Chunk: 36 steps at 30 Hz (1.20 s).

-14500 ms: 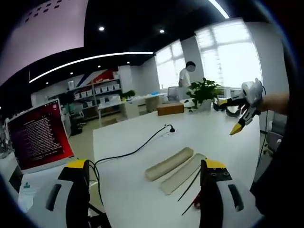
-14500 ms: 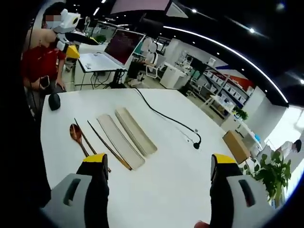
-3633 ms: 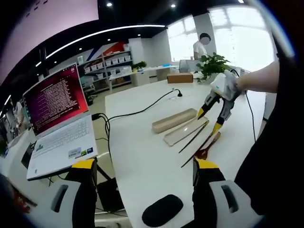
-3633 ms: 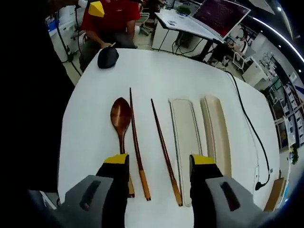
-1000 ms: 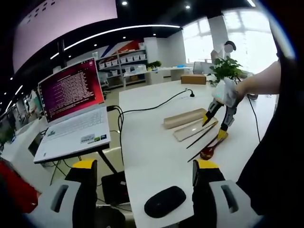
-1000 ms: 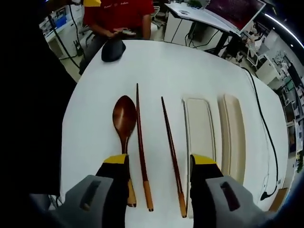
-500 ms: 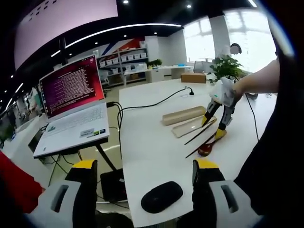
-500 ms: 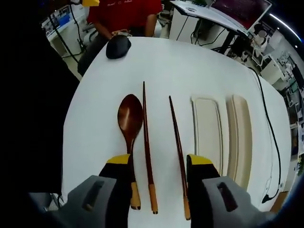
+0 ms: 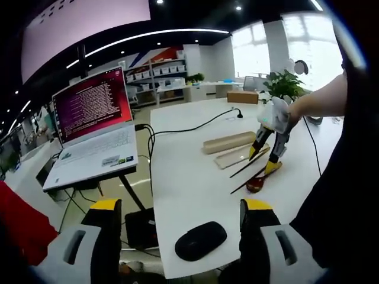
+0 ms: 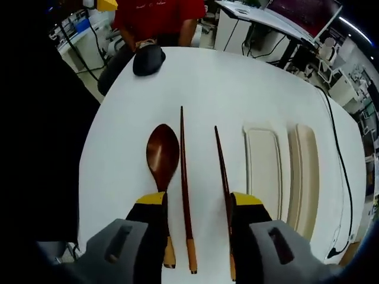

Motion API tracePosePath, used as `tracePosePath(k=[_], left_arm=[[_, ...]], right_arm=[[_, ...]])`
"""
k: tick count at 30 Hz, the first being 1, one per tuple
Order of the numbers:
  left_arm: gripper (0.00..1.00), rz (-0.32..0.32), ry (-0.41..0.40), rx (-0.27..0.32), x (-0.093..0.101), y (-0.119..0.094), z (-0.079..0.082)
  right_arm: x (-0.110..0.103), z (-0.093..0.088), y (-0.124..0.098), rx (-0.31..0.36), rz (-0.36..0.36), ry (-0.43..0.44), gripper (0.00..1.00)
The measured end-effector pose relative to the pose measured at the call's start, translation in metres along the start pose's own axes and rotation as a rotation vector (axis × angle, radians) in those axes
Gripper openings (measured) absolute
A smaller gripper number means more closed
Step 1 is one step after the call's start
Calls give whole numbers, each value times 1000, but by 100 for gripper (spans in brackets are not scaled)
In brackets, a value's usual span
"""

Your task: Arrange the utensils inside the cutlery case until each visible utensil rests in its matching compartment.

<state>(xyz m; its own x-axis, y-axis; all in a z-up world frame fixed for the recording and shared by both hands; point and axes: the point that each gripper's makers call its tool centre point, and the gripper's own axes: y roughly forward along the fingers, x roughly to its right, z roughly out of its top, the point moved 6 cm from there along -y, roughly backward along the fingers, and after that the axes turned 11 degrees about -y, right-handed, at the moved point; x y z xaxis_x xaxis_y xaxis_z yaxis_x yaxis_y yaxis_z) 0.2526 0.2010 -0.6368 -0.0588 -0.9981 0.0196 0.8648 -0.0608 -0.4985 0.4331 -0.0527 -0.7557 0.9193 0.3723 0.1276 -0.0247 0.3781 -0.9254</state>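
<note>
Straddling the dark wooden chopstick (image 10: 185, 195) lengthwise, the right gripper (image 10: 193, 204) hangs spread directly above it, the left gripper (image 9: 177, 207) spread and well away.

Bare tabletop (image 10: 249, 89) beyond chopsticks (image 10: 185, 177)

Handle end of the brown wooden spoon (image 10: 163, 155) hidden behind the right gripper's (image 10: 198, 204) left jaw. Lower stretch of the right dark wooden chopstick (image 10: 220, 163) covered by its other jaw. Black cable (image 10: 341, 171) cut off at the view's edge. Laptop (image 9: 92, 127) screen text too small to read.
</note>
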Motion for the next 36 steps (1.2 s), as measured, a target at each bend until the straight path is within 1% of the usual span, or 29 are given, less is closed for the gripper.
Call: tracePosePath(k=[11,21,26,29,36], left_arm=[[84,3,-10,-10,-3,2,-3],[84,12,-9,-11,-9,2,0],[84,15,-7,-15,-11,3,0],[84,16,-7,-15,-13,3,1],[84,22,-5,-18,-16,3,1]], right_arm=[[10,-7,1,-11,-3,28,33],[18,-8,3,-10,17,54,29],[20,-11,6,-23,30,49,25],[20,-12,9,-30,44,49,25],[20,-8,0,-20,31,36,23]])
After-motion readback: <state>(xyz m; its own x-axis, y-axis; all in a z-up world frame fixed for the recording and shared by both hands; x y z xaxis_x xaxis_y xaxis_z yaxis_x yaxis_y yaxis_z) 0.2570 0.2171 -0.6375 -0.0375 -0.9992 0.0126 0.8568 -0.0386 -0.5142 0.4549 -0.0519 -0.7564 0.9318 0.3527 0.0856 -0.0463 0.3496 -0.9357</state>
